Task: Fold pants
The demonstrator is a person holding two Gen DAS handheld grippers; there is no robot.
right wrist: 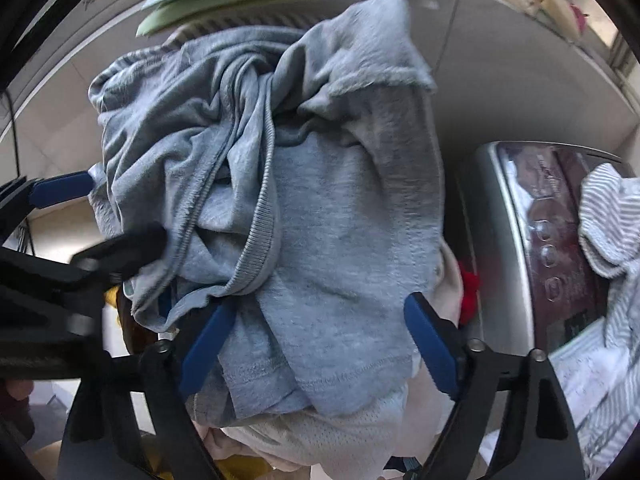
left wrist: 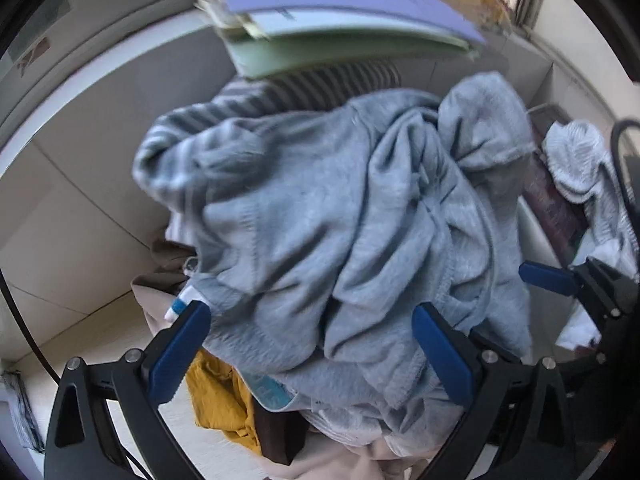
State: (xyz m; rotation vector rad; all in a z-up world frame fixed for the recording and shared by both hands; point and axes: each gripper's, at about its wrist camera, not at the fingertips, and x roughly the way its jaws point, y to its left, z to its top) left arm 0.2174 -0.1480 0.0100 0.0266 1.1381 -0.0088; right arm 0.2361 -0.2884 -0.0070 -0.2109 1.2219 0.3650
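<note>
From where I sit, the grey pants (left wrist: 340,208) lie crumpled on top of a heap of laundry, soft fleecy jersey bunched into deep folds, with a ribbed, stitched band (right wrist: 256,248) looping through the middle in the right wrist view. My left gripper (left wrist: 312,344) points steeply down over the heap, its jaws spread wide with the blue pads on either side of the grey cloth; I see no pad pressing into it. My right gripper (right wrist: 316,344) is likewise spread, grey fabric lying between its blue fingers (right wrist: 432,344) (the left pad looks close to or touching the cloth, though I cannot tell whether it presses).

Under the pants there is white mesh fabric (right wrist: 320,436), a mustard-yellow garment (left wrist: 224,400) and a grey-and-white striped piece (left wrist: 240,108). Behind the heap lies a stack of papers and folders (left wrist: 340,20), lilac over pale green, flat and curling at the edges. To the right stands a glossy maroon appliance with a silver rim (right wrist: 560,248), a striped knit cloth (right wrist: 612,216) draped over it.
</note>
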